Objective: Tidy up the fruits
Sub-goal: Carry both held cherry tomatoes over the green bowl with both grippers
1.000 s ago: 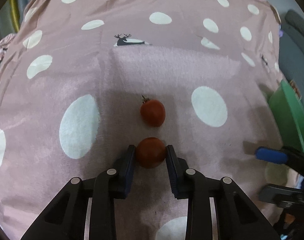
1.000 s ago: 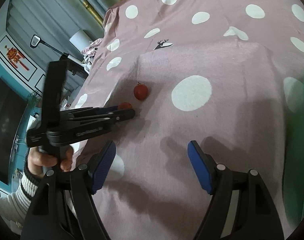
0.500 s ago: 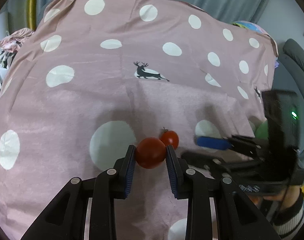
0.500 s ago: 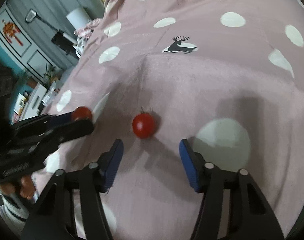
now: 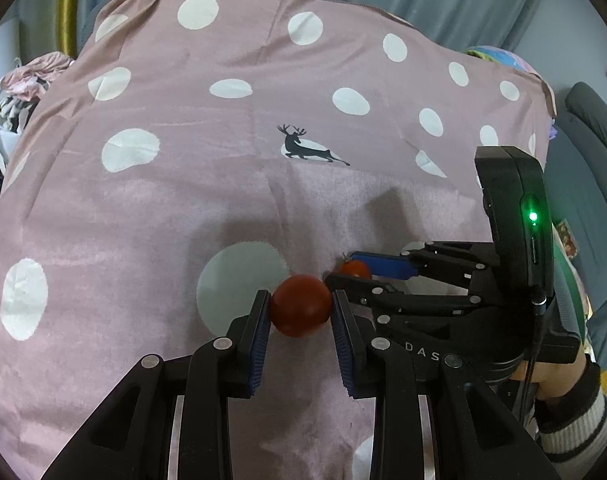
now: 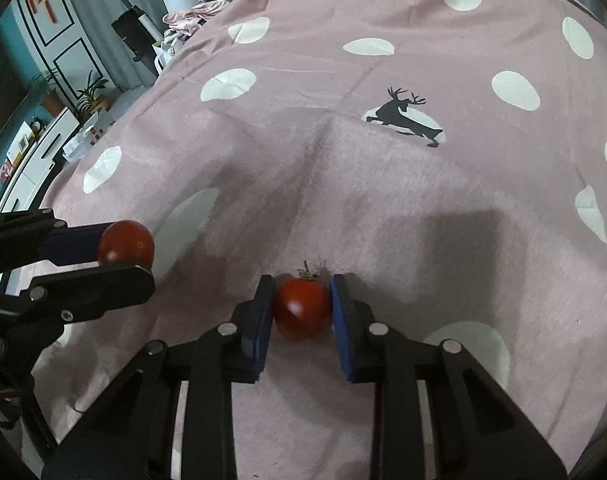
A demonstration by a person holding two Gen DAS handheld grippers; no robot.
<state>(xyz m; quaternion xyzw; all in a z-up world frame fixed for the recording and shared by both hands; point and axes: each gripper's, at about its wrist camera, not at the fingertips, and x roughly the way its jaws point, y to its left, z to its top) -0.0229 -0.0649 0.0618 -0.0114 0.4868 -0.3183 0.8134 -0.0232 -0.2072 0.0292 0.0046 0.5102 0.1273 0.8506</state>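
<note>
At lower centre of each wrist view, the left gripper (image 5: 301, 306) clamps one tomato (image 5: 301, 305); the right gripper (image 6: 301, 306) has just closed on the stemmed tomato (image 6: 301, 308) on the cloth (image 6: 343, 184) — pick-up step; next, lift and carry both to a container

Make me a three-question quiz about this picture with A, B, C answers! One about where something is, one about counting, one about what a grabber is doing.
1. Where is the tomato with the green stem?
A. Between the right gripper's pads
B. In a bowl
C. On the deer print

2. How many tomatoes show?
A. One
B. Two
C. Four

3. What is the left gripper doing?
A. Standing wide open
B. Pinching the cloth
C. Shut on a tomato

Answers:
1 A: the stemmed tomato sits between the pads of the right gripper, low over the cloth.
2 B: one per gripper, none elsewhere.
3 C: the left gripper has both pads pressed on the other tomato.
</note>
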